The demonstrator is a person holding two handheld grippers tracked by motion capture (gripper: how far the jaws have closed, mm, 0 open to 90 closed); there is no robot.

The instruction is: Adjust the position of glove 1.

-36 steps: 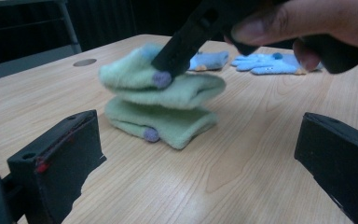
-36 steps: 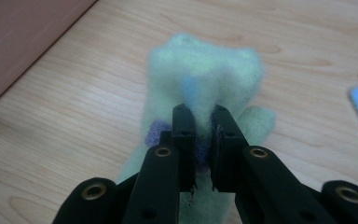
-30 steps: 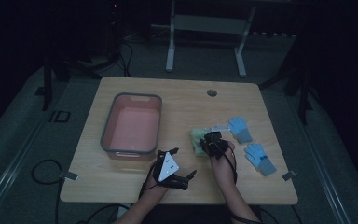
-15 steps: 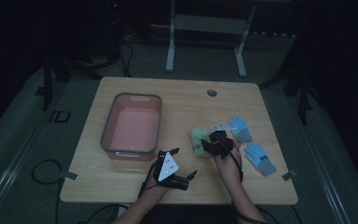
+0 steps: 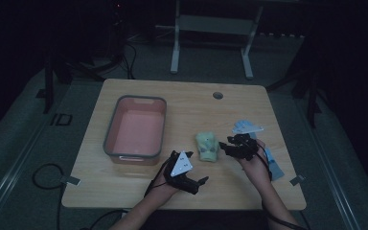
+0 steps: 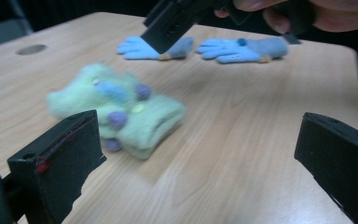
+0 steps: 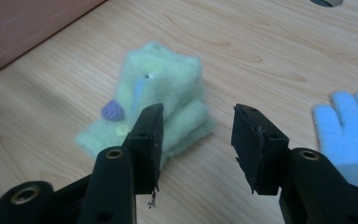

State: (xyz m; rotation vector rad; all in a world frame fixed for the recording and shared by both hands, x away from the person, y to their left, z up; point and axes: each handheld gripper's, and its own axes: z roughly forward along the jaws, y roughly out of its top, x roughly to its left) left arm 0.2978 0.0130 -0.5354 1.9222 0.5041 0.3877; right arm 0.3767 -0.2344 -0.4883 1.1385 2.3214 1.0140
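Standing apart with nothing between them, the jaws of the right gripper (image 7: 198, 140) have just been opening; the green gloves (image 7: 161, 100) lie on the table (image 7: 261, 42) just beyond their tips, free of both pads. In the high view that gripper (image 5: 231, 147) sits just right of the gloves (image 5: 207, 145), near but not touching. The left gripper (image 6: 193, 158) has its jaws spread wide and empty too, looking across bare wood at the same green pile (image 6: 121, 112); from above it (image 5: 197, 184) rests near the table's front edge, in front of the gloves.

The green gloves look folded or stacked into one soft bundle, with small purple and yellow knobs on top. Two blue gloves (image 6: 205, 46) lie flat farther off, to the right of the right hand (image 5: 254, 160); one shows at the edge of the right gripper view (image 7: 349, 135). A pink bin (image 5: 136, 129) stands open at the table's left, well apart from the bundle.

My reading is that the green pair has been let go as a finished bundle, so the step in hand is a release. What follows is probably either carrying the bundle to the bin or starting on the blue pair. A lift of the bundle calls for a deep grip across both layers, since a shallow pinch on the fleece could let it unfold.
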